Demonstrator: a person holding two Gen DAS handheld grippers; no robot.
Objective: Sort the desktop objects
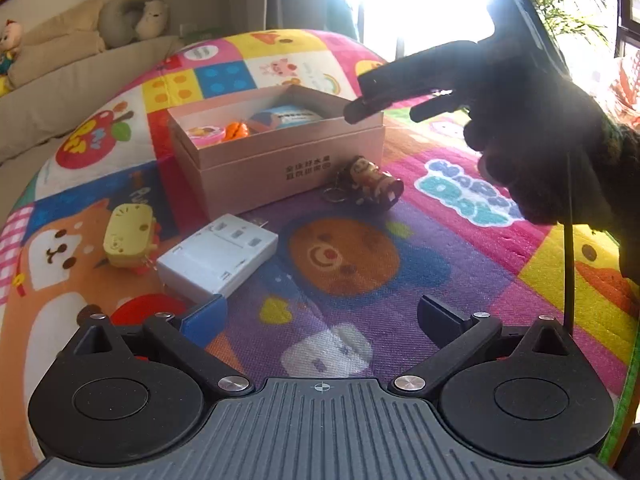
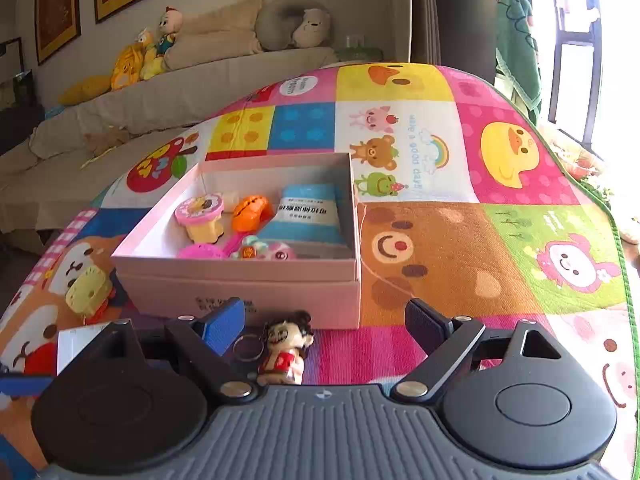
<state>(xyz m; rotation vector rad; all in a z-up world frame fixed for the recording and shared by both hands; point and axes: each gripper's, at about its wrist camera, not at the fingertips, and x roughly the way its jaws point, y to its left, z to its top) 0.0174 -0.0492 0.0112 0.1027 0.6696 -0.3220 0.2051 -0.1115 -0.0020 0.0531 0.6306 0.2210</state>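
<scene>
A pink cardboard box [image 1: 280, 168] stands on the colourful play mat, also in the right wrist view [image 2: 240, 280]. It holds several small toys and a blue pack [image 2: 310, 216]. A figurine keychain [image 1: 372, 184] lies in front of the box; it shows between the right gripper's fingers [image 2: 286, 350]. A white power adapter [image 1: 218, 258] and a yellow toy [image 1: 129, 236] lie left of the box. My left gripper [image 1: 320, 316] is open and empty above the mat. My right gripper [image 2: 326, 324] is open, above the keychain; in the left wrist view it is a dark shape [image 1: 400, 100] by the box's right corner.
The mat [image 2: 500, 240] covers a table with curved far edges. A sofa [image 2: 160, 92] with cushions and plush toys stands behind. A bright window is at the right. A green cloth [image 2: 516, 40] hangs at the far right.
</scene>
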